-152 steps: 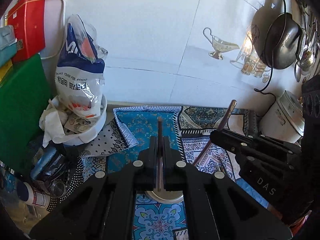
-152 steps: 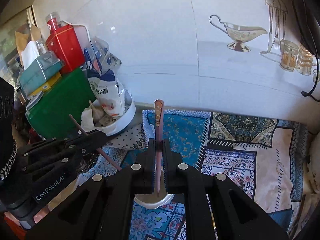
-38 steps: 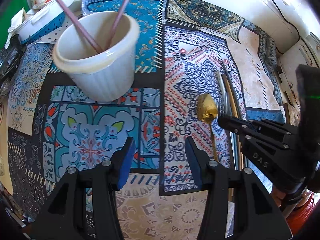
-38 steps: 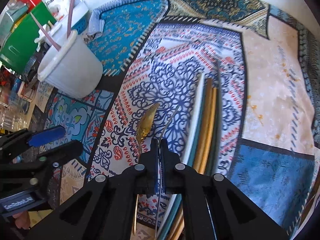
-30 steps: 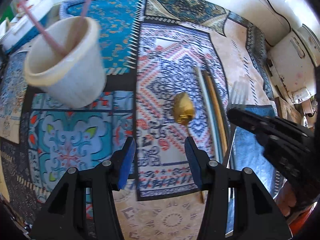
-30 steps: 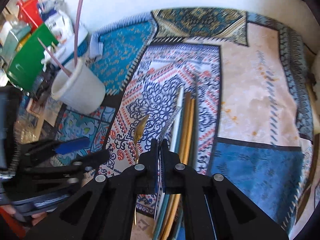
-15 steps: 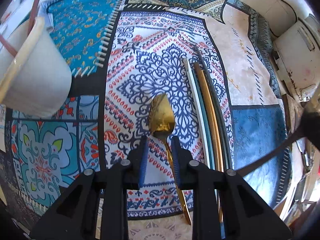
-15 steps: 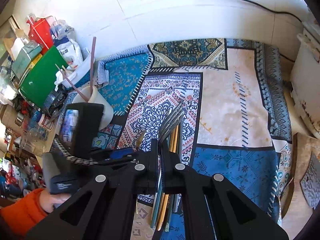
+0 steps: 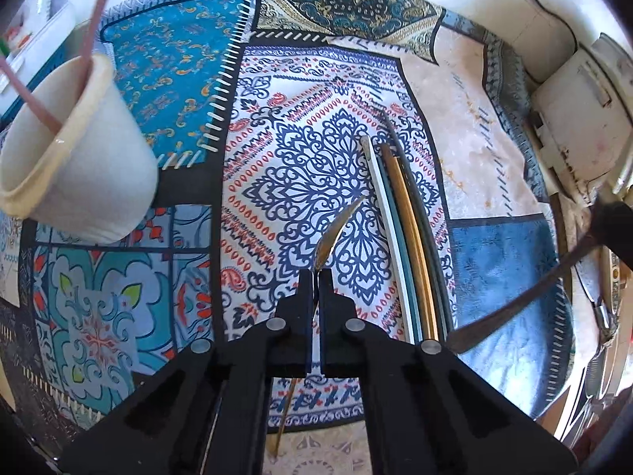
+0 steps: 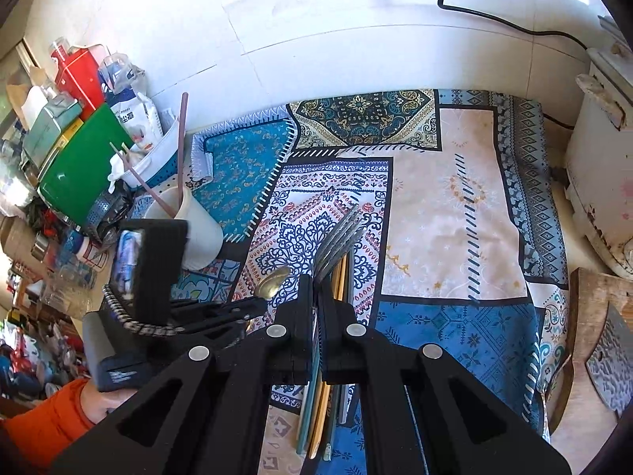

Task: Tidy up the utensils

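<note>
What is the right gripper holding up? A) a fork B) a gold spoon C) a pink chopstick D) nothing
A: the right gripper is shut on the fork, whose tines stick out above the patterned cloth.

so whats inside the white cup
Two pink chopsticks lean inside the white cup, tops sticking out. Their lower ends and the cup's bottom are hidden by its wall.

A lived-in home kitchen is showing here: a patterned cloth [image 10: 467, 213] is covering the counter, white wall tiles [image 10: 356, 39] with printed tableware are standing at twelve o'clock, and food packets [image 10: 130, 107] and tins are crowding in at ten o'clock.
</note>
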Tool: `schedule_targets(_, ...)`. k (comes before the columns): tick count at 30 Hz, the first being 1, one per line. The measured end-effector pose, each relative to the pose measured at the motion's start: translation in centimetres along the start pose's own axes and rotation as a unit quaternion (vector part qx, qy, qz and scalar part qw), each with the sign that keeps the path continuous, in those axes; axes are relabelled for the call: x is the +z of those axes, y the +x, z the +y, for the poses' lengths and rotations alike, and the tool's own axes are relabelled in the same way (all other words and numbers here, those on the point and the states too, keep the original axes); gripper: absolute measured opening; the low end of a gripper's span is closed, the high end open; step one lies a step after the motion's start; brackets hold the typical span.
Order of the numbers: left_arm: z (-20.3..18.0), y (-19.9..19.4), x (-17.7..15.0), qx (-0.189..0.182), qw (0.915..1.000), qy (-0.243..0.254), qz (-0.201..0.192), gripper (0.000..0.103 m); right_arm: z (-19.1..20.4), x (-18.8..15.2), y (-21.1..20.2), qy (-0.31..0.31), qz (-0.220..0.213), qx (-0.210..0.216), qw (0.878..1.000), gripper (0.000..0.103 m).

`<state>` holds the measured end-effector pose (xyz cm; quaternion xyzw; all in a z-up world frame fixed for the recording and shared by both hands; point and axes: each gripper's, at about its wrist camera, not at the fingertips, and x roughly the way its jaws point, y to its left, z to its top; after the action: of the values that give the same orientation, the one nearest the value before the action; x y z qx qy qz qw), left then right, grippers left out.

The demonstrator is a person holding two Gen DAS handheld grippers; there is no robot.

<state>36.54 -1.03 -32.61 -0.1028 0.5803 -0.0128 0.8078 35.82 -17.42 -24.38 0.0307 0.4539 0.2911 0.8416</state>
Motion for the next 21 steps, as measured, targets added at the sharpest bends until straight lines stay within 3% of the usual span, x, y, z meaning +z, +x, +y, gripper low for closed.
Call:
schedule_targets(11,1.1,-6.1,-0.1,-0.01,0.9975,-0.015,-0.069,0.0,1.1,1.2,-1.5,-0.002,-0.025,0.002,1.0,0.002)
schedule_targets(21,2.8,-12.4,0.4,-0.022,0.9897,-0.028,-0.139,0.0,3.5,3.2,-2.4,-0.018,-0.053,0.006,0.998,0.002)
